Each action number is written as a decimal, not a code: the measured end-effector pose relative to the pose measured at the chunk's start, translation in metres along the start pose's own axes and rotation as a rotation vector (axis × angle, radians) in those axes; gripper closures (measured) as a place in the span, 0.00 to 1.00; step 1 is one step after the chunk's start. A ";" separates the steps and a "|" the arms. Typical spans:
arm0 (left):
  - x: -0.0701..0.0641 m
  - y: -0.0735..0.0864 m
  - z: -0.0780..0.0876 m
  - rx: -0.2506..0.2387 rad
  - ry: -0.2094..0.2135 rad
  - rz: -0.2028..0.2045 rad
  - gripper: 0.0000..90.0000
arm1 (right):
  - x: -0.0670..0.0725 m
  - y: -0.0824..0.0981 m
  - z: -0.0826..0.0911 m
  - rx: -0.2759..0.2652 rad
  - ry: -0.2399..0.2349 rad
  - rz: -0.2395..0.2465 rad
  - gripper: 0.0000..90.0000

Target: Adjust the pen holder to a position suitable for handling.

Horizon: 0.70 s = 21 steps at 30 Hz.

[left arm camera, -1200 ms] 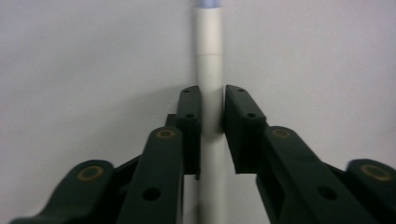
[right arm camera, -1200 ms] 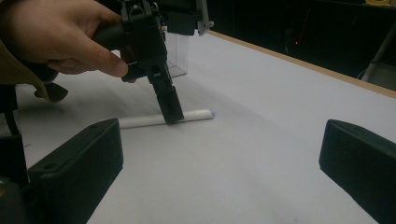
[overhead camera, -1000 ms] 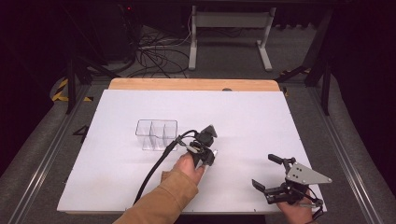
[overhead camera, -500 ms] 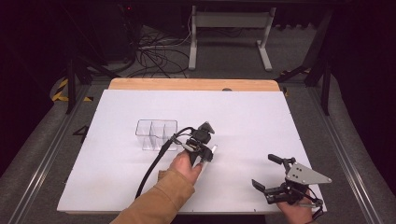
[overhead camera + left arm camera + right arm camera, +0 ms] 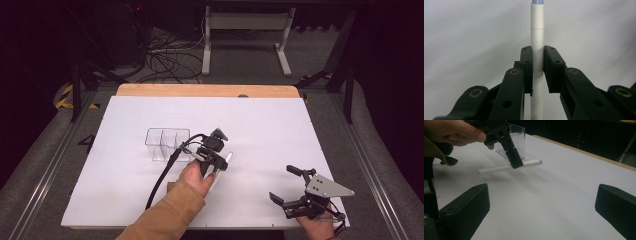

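My left gripper (image 5: 218, 165) is shut on a long white marker (image 5: 537, 37), held near its middle a little above the table. In the right gripper view the white marker (image 5: 496, 168) hangs level in the air, with its shadow on the sheet below. A clear plastic divided box (image 5: 167, 144) stands just left of and behind the left gripper; it shows as the clear box (image 5: 514, 141) behind the marker. My right gripper (image 5: 290, 185) rests near the table's front right edge, jaws wide apart with nothing between them; its own tips frame the right gripper (image 5: 541, 207).
A white sheet (image 5: 260, 130) covers the table, with a wooden strip (image 5: 200, 90) along the far edge. Beyond it stand a desk frame (image 5: 245, 45) and loose cables (image 5: 165, 60) on the floor. A black cable (image 5: 162, 180) trails from the left gripper.
The left gripper has risen slightly and shifted a little left toward the clear box, carrying the marker. The right gripper has stayed in place.
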<state>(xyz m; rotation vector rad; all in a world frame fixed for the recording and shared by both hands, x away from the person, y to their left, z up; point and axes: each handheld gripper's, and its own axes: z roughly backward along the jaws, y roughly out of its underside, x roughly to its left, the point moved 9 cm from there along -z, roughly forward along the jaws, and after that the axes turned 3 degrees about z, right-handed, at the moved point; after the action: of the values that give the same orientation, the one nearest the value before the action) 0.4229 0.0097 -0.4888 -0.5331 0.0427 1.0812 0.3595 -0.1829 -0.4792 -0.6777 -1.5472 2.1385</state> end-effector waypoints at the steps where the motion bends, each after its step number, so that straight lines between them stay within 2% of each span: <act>1: -0.001 -0.001 0.003 -0.011 0.006 -0.007 0.87 | 0.000 0.000 0.000 0.000 0.000 0.000 0.00; 2: -0.004 -0.002 0.010 -0.048 0.016 -0.023 0.87 | 0.000 0.000 0.000 -0.001 0.000 0.000 0.00; 4: -0.007 -0.004 0.017 -0.088 0.029 -0.046 0.87 | 0.000 0.000 0.000 0.000 0.000 -0.002 0.00; 5: -0.007 -0.004 0.017 -0.088 0.029 -0.046 0.87 | 0.001 0.000 0.000 -0.001 -0.001 -0.002 0.00; 8: -0.011 -0.007 0.027 -0.151 0.059 -0.070 0.87 | 0.001 0.000 -0.001 -0.001 -0.003 -0.002 0.00; 9: -0.010 -0.008 0.031 -0.172 0.051 -0.082 0.87 | 0.001 0.000 -0.001 -0.001 -0.003 -0.002 0.00; 12: -0.009 -0.011 0.041 -0.238 0.060 -0.101 0.87 | 0.001 0.000 -0.001 -0.003 -0.004 -0.002 0.00; 13: -0.008 -0.013 0.047 -0.274 0.071 -0.106 0.87 | 0.001 0.000 -0.001 -0.003 -0.005 -0.001 0.00; 14: -0.008 -0.013 0.047 -0.274 0.071 -0.106 0.87 | 0.001 0.000 -0.001 -0.003 -0.005 -0.002 0.00; 15: -0.007 -0.014 0.053 -0.306 0.085 -0.116 0.87 | 0.001 0.000 -0.001 -0.003 -0.005 -0.002 0.00; 16: -0.007 -0.014 0.053 -0.306 0.085 -0.116 0.87 | 0.001 0.000 -0.001 -0.003 -0.005 -0.002 0.00; 17: -0.006 -0.015 0.059 -0.343 0.080 -0.132 0.87 | 0.002 0.000 -0.001 -0.002 -0.006 -0.003 0.00; 21: -0.007 -0.015 0.067 -0.390 0.094 -0.147 0.87 | 0.002 0.000 -0.001 -0.004 -0.008 -0.002 0.00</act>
<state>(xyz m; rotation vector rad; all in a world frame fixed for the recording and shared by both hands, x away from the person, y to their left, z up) 0.4178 0.0274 -0.4222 -0.9238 -0.1258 0.9222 0.3587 -0.1810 -0.4794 -0.6699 -1.5561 2.1393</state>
